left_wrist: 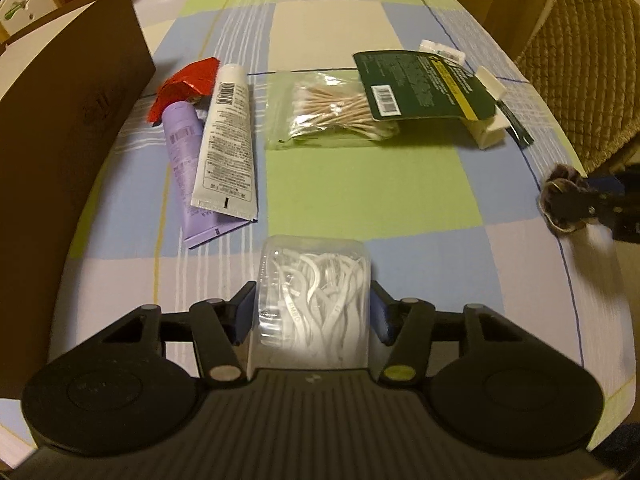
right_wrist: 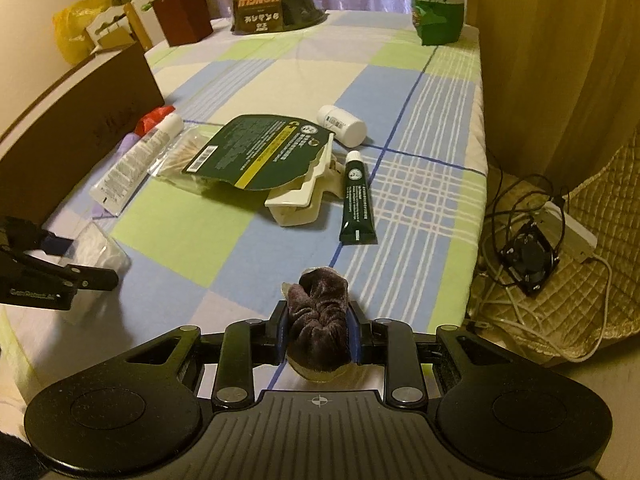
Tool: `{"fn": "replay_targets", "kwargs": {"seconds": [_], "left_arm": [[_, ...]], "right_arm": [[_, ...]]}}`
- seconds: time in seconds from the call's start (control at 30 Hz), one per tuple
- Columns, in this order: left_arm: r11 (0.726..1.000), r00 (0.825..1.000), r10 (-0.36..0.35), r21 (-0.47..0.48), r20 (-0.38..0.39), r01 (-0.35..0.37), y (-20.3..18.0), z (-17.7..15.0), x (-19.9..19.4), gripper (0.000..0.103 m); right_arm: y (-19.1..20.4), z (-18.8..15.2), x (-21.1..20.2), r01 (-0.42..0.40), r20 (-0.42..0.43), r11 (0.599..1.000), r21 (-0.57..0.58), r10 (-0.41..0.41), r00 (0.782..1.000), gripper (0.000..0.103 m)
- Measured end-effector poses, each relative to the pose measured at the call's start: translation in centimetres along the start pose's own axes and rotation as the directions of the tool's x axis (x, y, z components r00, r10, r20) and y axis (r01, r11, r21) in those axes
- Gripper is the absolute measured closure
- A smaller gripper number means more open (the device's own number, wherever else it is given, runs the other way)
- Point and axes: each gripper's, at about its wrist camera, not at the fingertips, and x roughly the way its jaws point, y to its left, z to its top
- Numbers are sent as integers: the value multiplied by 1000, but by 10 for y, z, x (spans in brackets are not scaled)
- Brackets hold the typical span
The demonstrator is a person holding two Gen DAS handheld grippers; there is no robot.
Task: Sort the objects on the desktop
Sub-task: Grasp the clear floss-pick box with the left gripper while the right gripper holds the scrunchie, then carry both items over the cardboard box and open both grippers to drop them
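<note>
In the left wrist view my left gripper [left_wrist: 312, 314] is shut on a clear plastic box of white floss picks [left_wrist: 314, 300], low over the checked tablecloth. My right gripper [right_wrist: 318, 328] is shut on a dark velvet scrunchie [right_wrist: 318, 316] near the table's right edge. Each gripper also shows at the side of the other view, the right gripper [left_wrist: 576, 204] and the left gripper [right_wrist: 72, 268]. Ahead lie a white tube [left_wrist: 226, 136], a purple tube [left_wrist: 184, 156], a red wrapper [left_wrist: 186, 82], a bag of cotton swabs [left_wrist: 332, 110], a dark green card pack [right_wrist: 260, 152], a dark green tube [right_wrist: 356, 196] and a white bottle [right_wrist: 342, 124].
A tall brown cardboard box [left_wrist: 68, 140] stands along the left side. At the far end are a dark noodle bowl [right_wrist: 276, 8] and a green bag [right_wrist: 440, 4]. Beyond the table's right edge a cushioned seat holds cables and a small fan [right_wrist: 528, 256].
</note>
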Motion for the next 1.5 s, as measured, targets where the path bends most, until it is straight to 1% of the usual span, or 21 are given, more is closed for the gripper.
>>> {"fn": "replay_targets", "kwargs": {"seconds": [0.07, 0.1, 0.2, 0.33, 0.43, 0.6, 0.7, 0.8, 0.9, 0.97, 1.03, 1.07, 1.13, 1.27, 1.3, 1.4, 1.5], "left_arm": [[1000, 1000, -12, 11, -13, 12, 0, -3, -3, 51], [1000, 1000, -19, 19, -19, 19, 0, -5, -6, 51], [998, 999, -49, 49, 2, 49, 1, -7, -23, 51], [993, 994, -77, 91, 77, 70, 11, -1, -60, 51], [991, 986, -93, 111, 139, 78, 29, 5, -86, 51], [986, 965, -116, 148, 236, 82, 81, 10, -131, 51], [985, 954, -116, 159, 278, 74, 125, 11, -154, 51], [987, 946, -96, 154, 310, 49, 180, 11, -174, 51], [989, 950, -38, 148, 309, -9, 229, 13, -176, 51], [990, 960, -2, 133, 279, -37, 258, 15, -168, 51], [991, 969, 24, 124, 245, -56, 283, 16, -159, 51], [990, 974, 34, 123, 226, -63, 294, 16, -153, 51], [988, 981, 46, 133, 188, -72, 310, 17, -140, 51], [987, 990, 45, 144, 137, -65, 331, 18, -118, 51], [988, 991, 41, 145, 125, -59, 335, 18, -113, 51], [989, 997, 1, 147, 78, -13, 349, 15, -100, 51], [980, 999, -11, 201, 36, 4, 350, 16, -86, 51]], "right_arm": [[3, 0, 0, 17, -6, 1000, -3, -17, 1000, 76], [7, 2, -1, 17, -5, 1000, 8, -17, 1000, 79], [23, 7, -9, 4, 6, 998, 61, -4, 1000, 81], [44, 14, -19, -15, 23, 991, 131, 12, 1000, 81], [59, 20, -26, -30, 36, 983, 183, 24, 999, 81], [90, 31, -39, -62, 69, 962, 268, 45, 997, 81], [136, 53, -47, -124, 143, 952, 281, 86, 986, 81], [187, 82, -50, -192, 217, 950, 246, 139, 966, 81], [240, 114, -44, -257, 267, 948, 189, 202, 942, 81], [276, 133, -37, -288, 283, 947, 140, 240, 928, 81], [312, 149, -28, -304, 282, 949, 82, 271, 920, 81], [328, 155, -21, -304, 273, 951, 58, 278, 921, 81], [356, 165, -3, -293, 243, 956, 17, 280, 929, 81], [393, 175, 38, -210, 155, 978, -2, 208, 966, 80], [399, 176, 45, -203, 134, 979, -1, 202, 970, 80], [415, 178, 67, -154, 61, 987, -35, 156, 986, 80], [429, 178, 90, -106, -13, 991, -79, 106, 994, 80]]}}
